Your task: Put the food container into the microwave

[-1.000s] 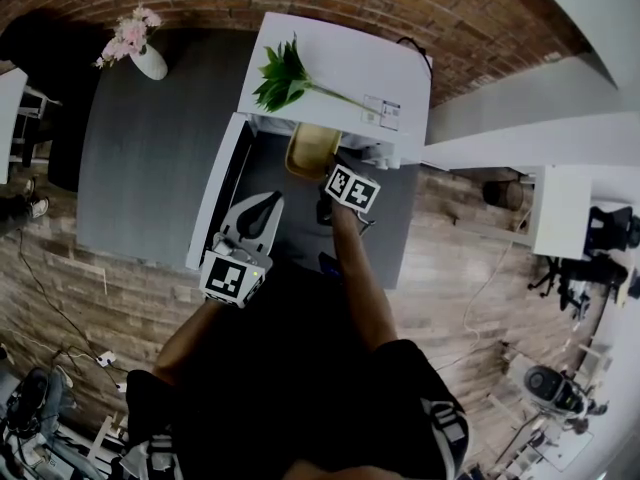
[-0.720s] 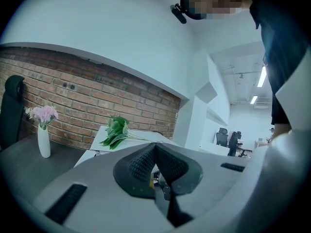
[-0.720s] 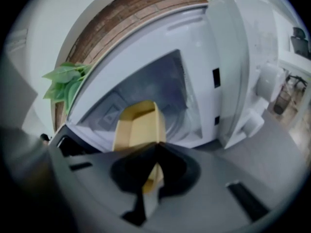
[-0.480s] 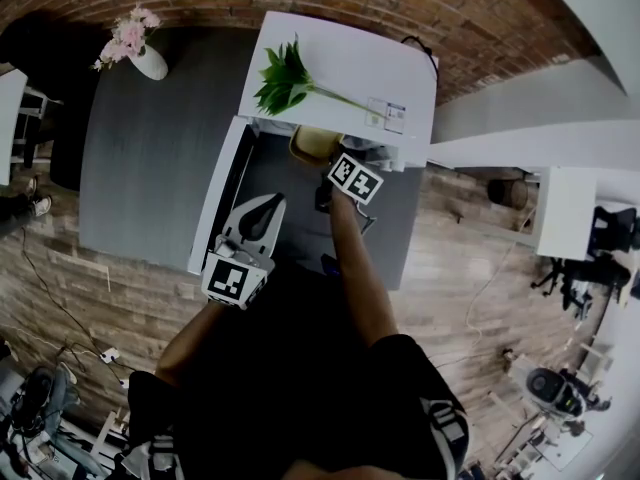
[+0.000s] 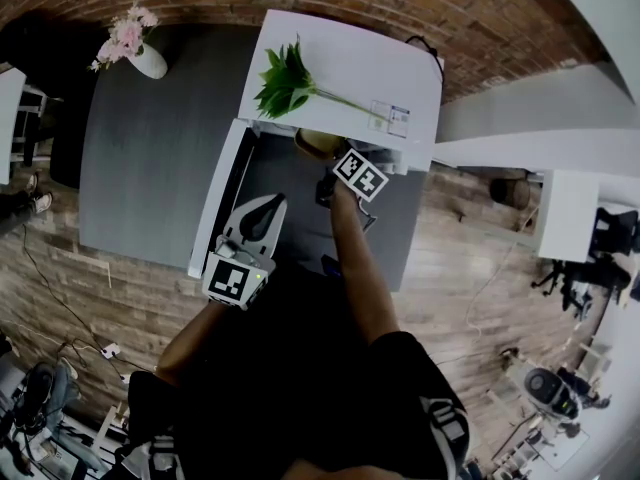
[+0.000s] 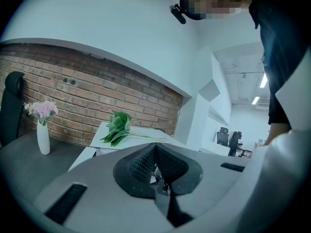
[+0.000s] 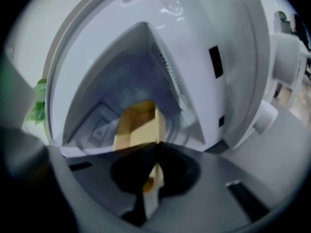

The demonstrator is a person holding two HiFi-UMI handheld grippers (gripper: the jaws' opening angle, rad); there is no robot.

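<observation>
The right gripper [image 7: 156,148] pinches one thin wall of the tan food container [image 7: 138,125], which reaches toward 12 o'clock inside the microwave [image 7: 194,57] cavity. It looks light and easily crushed, so a gentle rim grip suits. The left gripper [image 6: 155,154], jaws together on nothing, hangs at 7 o'clock.

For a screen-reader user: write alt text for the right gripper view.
The right gripper holds a tan food container by its wall, jaws shut on it, in the opening of a white microwave. Green leaves show at the left edge.
</observation>
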